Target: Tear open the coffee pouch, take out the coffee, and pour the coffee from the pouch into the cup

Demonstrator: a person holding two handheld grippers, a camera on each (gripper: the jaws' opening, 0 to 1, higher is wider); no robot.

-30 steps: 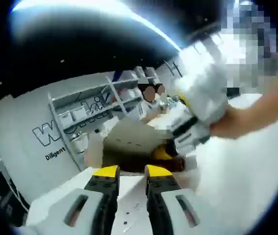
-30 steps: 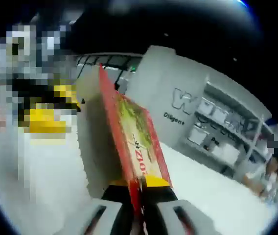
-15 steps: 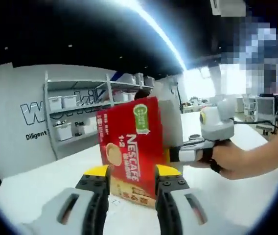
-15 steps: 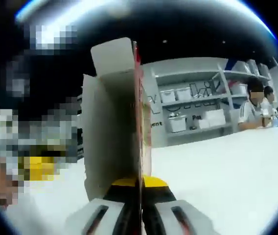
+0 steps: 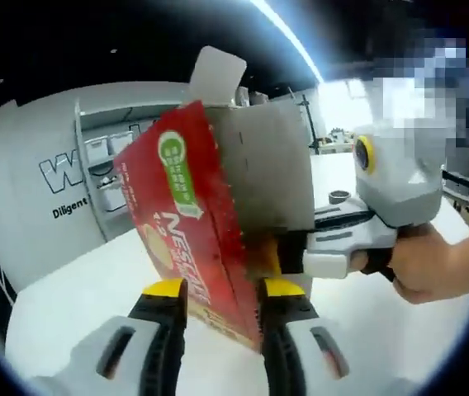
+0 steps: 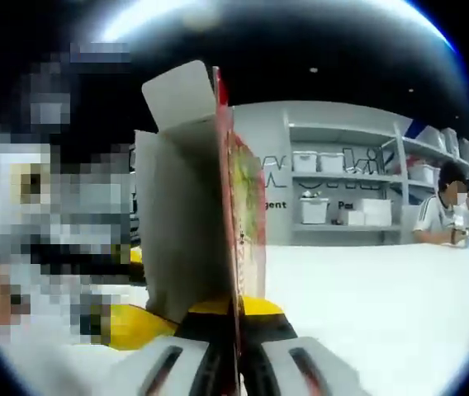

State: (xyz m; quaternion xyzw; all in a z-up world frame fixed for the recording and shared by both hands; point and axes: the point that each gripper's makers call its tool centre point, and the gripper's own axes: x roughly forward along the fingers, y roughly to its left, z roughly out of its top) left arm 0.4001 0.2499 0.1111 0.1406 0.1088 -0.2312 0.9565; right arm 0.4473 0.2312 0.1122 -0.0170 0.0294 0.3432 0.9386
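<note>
The right tool pinches the red coffee box upright; the left tool gapes around its near edge — it should clamp one flap squarely.

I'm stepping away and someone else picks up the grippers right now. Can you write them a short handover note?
Right gripper: shut on the red coffee box, holding it edge-on above the white table.
Left gripper: open, jaws on either side of the box's lower corner, not clamped.
Box top flap is open; inside not visible.
Done: box lifted, flap open.
Left: take out the coffee, tear the pouch, pour. A small round object, possibly the cup, sits farther back on the table.
</note>
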